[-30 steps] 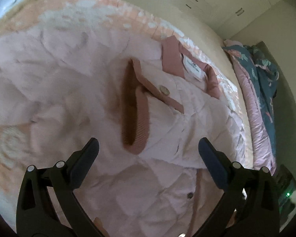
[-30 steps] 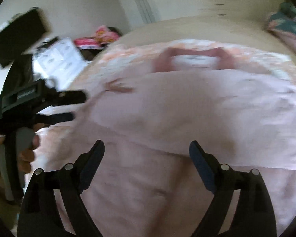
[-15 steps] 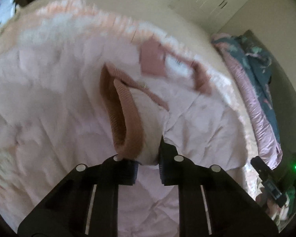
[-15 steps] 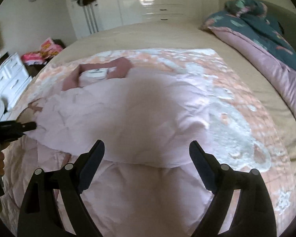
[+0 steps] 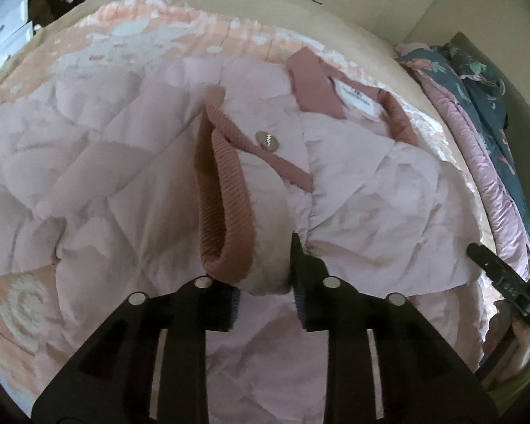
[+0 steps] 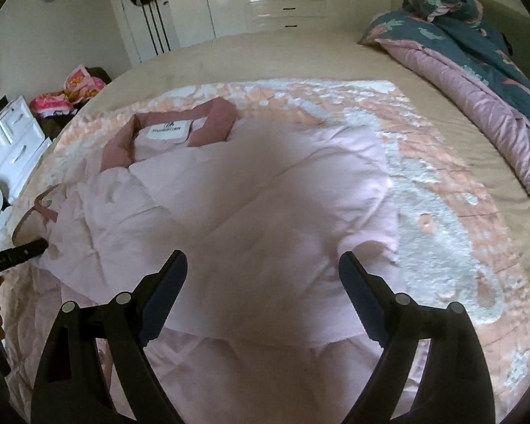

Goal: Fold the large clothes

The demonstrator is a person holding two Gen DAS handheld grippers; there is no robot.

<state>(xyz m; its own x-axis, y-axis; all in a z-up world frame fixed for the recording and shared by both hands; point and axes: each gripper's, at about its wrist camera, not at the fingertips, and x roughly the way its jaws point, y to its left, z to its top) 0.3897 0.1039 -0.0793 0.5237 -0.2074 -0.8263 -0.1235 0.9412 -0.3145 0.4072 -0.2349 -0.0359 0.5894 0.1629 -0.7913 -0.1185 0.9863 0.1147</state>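
- The pink quilted jacket (image 6: 251,190) lay spread on the bed (image 6: 300,53), over a peach-and-white patterned blanket (image 6: 441,219), collar (image 6: 180,130) toward the far side.
- My left gripper (image 5: 265,282) was clamped on the end of one sleeve, right at the ribbed cuff (image 5: 226,208); the jaws stood narrow with the padded cloth bunched between them.
- My right gripper (image 6: 263,282) hung wide open over the near middle of the jacket, touching nothing that I could see.
- In the right wrist view the left gripper's tip showed at the far left edge, by the sleeve.
- I judged the jacket light but bulky: puffy filling, soft, no stiffness, so any fold would spring back and need pressing flat.
- The shell looked smooth, likely a bit slippery, so a pinch on plain quilted cloth might slide off.
- The ribbed cuff seemed the surer hold, being thicker and rougher; the collar or a seamed hem edge would serve likewise.
- The sleeve in hand seemed meant to go across the body; I would have the right gripper take the near hem or the right-hand edge for the following fold.
- A rumpled duvet (image 6: 477,81) sat well apart at the far right.
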